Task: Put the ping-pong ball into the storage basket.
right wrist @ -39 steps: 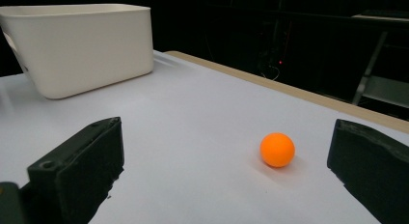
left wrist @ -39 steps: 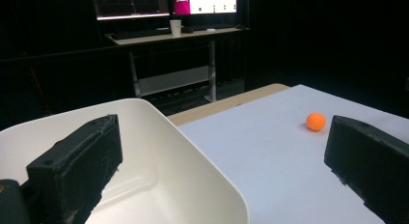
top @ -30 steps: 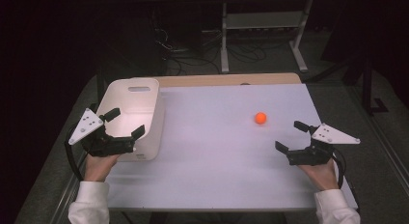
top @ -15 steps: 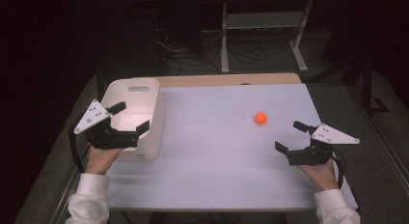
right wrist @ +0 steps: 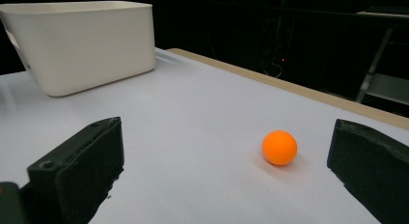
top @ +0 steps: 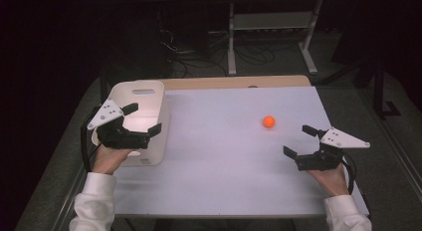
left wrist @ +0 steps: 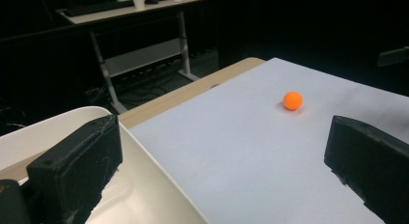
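A small orange ball (top: 268, 122) rests on the white table top (top: 219, 156), right of centre; it lies farther off in the left gripper view (left wrist: 292, 100) and close in the right gripper view (right wrist: 279, 147). A white plastic bin (top: 158, 99) stands at the table's left edge. My left gripper (top: 143, 119) hovers open over the bin's near half, holding nothing. My right gripper (top: 297, 140) is open near the right edge, a short way in front of the ball, with nothing between its jaws.
The bin's rim (left wrist: 144, 156) lies under the left jaw, and its side wall (right wrist: 91, 45) stands across the table from the right gripper. A wooden strip (top: 234, 82) runs along the table's far edge. A metal rack (top: 271, 27) and cables lie on the dark floor behind.
My left gripper has moved forward and to the right, from beside the bin's left side to over its inside. The right gripper and the ball have stayed put.
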`<state>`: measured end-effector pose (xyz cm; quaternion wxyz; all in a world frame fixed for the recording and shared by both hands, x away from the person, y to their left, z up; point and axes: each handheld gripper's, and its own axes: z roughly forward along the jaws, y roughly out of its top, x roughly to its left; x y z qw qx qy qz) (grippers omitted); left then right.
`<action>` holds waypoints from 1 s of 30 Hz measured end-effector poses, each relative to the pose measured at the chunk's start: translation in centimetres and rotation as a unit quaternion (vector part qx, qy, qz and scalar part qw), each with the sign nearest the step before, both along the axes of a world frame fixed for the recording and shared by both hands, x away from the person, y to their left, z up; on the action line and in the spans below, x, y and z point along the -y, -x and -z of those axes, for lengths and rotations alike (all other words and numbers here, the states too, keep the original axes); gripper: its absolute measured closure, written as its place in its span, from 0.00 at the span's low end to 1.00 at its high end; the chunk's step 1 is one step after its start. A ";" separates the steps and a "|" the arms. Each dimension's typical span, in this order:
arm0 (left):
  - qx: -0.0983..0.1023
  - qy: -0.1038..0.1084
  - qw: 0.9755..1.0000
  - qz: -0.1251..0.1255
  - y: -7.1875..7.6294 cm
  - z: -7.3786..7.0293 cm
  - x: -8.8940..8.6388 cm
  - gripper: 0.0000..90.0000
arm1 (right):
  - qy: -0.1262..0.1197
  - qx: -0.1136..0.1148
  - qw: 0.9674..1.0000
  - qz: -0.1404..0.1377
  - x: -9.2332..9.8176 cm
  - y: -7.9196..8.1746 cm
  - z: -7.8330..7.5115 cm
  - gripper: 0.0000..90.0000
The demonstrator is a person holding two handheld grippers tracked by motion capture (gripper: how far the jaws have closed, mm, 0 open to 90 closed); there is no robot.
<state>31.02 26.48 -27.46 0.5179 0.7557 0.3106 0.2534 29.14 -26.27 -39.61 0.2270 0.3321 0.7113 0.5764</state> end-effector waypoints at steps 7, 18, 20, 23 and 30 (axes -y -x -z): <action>-0.003 -0.021 1.000 0.020 -0.7 -0.5 1.4 0.00 | 0.004 0.001 1.000 -0.001 0.0 0.0 0.0 0.00; -0.018 -0.047 0.998 0.042 -1.7 -0.7 3.2 0.00 | 0.004 0.001 1.000 -0.002 0.0 0.0 0.0 0.00; -0.022 -0.053 0.997 0.045 -1.8 -0.8 3.5 0.00 | 0.005 0.001 1.000 -0.002 0.0 0.0 0.0 0.00; -0.022 -0.061 0.997 0.052 -2.0 -0.9 3.9 0.00 | 0.004 -0.001 1.000 -0.002 -0.1 0.0 0.1 0.00; -0.029 -0.074 0.995 0.063 -2.5 -1.1 4.7 0.00 | 0.004 -0.001 1.000 -0.003 -0.1 0.0 0.1 0.00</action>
